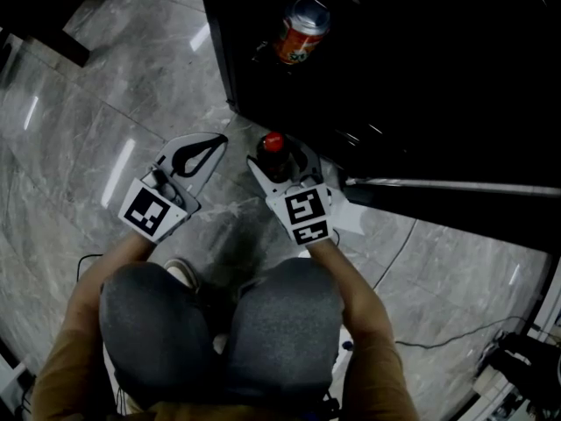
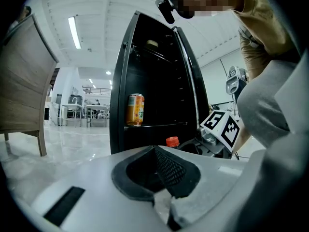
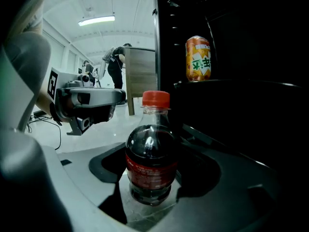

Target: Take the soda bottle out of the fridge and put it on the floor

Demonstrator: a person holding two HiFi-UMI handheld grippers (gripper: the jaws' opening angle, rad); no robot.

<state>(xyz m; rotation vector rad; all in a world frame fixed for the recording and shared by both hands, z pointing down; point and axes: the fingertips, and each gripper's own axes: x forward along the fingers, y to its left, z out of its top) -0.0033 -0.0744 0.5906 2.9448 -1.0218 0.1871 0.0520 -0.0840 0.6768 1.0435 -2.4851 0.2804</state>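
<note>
The person wears grey trousers (image 1: pixel 158 323) and tan long sleeves (image 1: pixel 379 368). The pale grey left gripper (image 1: pixel 219 141) and right gripper (image 1: pixel 282 153) bear black-lined jaws and black-and-white marker cubes.

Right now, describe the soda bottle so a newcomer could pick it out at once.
Find the open black fridge, then look just outside its front edge, low by the grey floor. There the right gripper holds an upright soda bottle between its jaws. Unlike the orange can inside the fridge, it is clear plastic with dark drink, a red cap and a red label.
</note>
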